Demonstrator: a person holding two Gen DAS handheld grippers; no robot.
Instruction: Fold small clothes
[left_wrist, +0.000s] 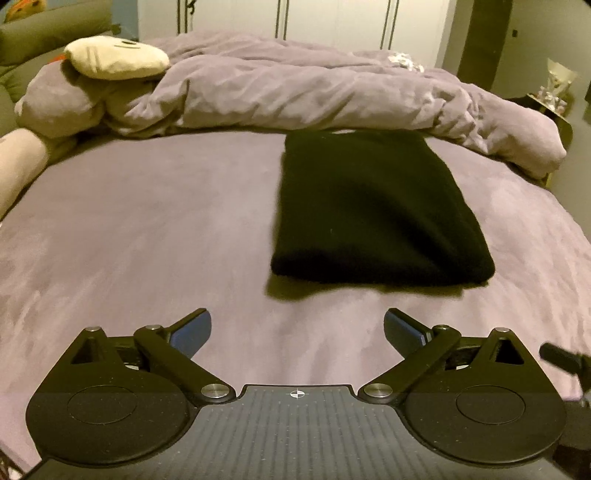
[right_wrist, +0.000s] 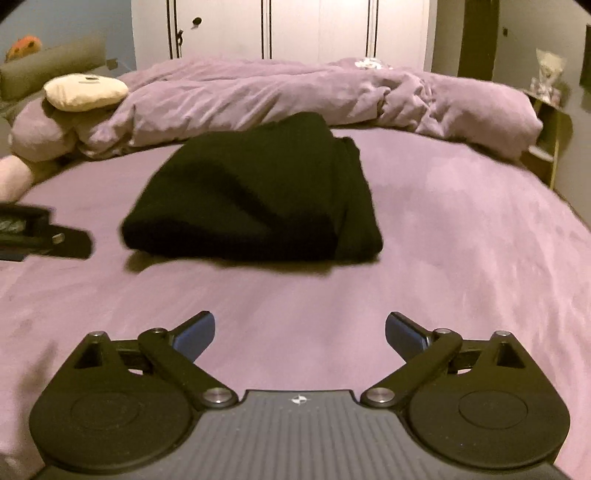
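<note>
A black garment (left_wrist: 373, 210) lies folded into a thick rectangle on the purple bed sheet (left_wrist: 147, 229). It also shows in the right wrist view (right_wrist: 251, 195), ahead and a little left. My left gripper (left_wrist: 297, 330) is open and empty, low over the sheet, short of the garment's near edge. My right gripper (right_wrist: 300, 332) is open and empty, also short of the garment. The left gripper's body (right_wrist: 33, 232) shows at the left edge of the right wrist view. Part of the right gripper (left_wrist: 565, 358) shows at the right edge of the left wrist view.
A rumpled purple duvet (left_wrist: 314, 88) lies across the far side of the bed. A cream pillow (left_wrist: 114, 59) sits on purple pillows at the far left. White wardrobe doors (right_wrist: 314, 26) stand behind. A side table (right_wrist: 546, 122) stands at the right.
</note>
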